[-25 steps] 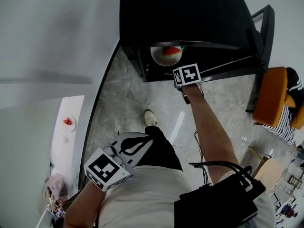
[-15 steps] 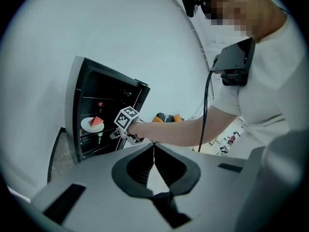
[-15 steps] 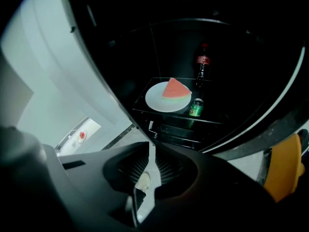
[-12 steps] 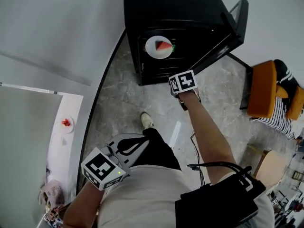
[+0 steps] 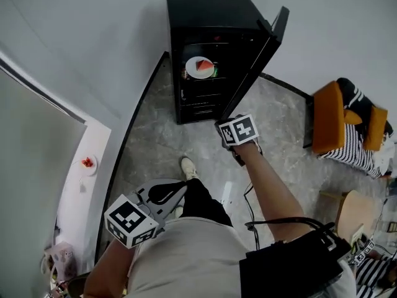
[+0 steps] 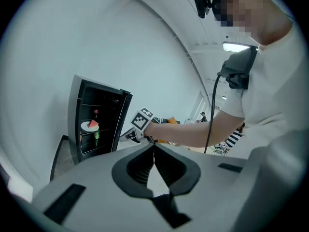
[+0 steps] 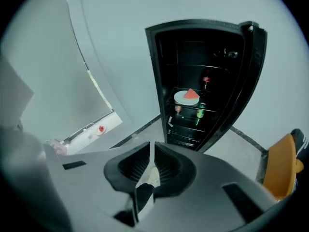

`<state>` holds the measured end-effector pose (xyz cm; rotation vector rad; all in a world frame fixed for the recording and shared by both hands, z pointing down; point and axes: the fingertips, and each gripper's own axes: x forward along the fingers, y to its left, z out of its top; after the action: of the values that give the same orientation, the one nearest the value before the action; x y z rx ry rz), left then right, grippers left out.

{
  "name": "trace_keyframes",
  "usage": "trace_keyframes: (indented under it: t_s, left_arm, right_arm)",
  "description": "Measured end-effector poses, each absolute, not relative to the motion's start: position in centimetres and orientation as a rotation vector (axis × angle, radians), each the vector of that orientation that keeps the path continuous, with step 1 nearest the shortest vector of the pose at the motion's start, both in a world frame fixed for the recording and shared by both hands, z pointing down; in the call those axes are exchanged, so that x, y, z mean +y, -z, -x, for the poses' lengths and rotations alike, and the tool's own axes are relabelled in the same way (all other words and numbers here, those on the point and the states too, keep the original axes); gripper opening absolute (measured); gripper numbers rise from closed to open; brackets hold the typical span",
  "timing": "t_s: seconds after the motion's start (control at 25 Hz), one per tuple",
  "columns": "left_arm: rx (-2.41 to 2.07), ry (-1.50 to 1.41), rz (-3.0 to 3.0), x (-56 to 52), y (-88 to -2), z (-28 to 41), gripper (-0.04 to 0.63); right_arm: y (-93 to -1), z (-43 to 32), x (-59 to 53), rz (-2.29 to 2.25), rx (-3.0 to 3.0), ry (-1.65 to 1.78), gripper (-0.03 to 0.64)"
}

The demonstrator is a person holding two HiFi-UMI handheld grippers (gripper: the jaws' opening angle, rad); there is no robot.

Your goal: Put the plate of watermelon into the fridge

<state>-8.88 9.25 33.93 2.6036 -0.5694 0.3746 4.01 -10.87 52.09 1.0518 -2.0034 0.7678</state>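
A grey marbled floor (image 5: 153, 135) runs out from the foot of the black fridge (image 5: 214, 17), which stands against the pale wall. The fridge's door (image 5: 265, 51) is swung wide open on its right side, and the lit shelves show inside. A long white surface (image 5: 82, 188) lies well to the left of the fridge along the wall. An orange chair (image 5: 327, 118) sits to the right of the fridge, beyond the open door.

The person stands in front of the fridge, well back from it. The right hand-held gripper (image 7: 152, 146) is out at arm's length, the nearer of the two to the fridge but clear of it. Its jaws have just been closing and now sit together, with nothing between them. The left hand-held gripper (image 6: 154, 146) is farther from the fridge, close to the person's body. Its jaws meet at the tips and it carries nothing.

The plate of watermelon (image 5: 200, 67) rests on a middle shelf inside the fridge, with the red slice on top. A green bottle (image 7: 200, 113) stands just below and right of the plate. A dark bottle (image 7: 206, 82) stands on the shelf above.
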Motion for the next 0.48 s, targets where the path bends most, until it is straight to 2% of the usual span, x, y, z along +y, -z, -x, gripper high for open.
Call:
trace_keyframes:
  t_s: [0.48]
  left_arm:
    - [-0.540,-0.393,-2.605,20.2,-34.0,10.8,0.012]
  right_arm:
    - [-43.9,-1.3,10.8,-0.989,-2.185,-0.764,0.028]
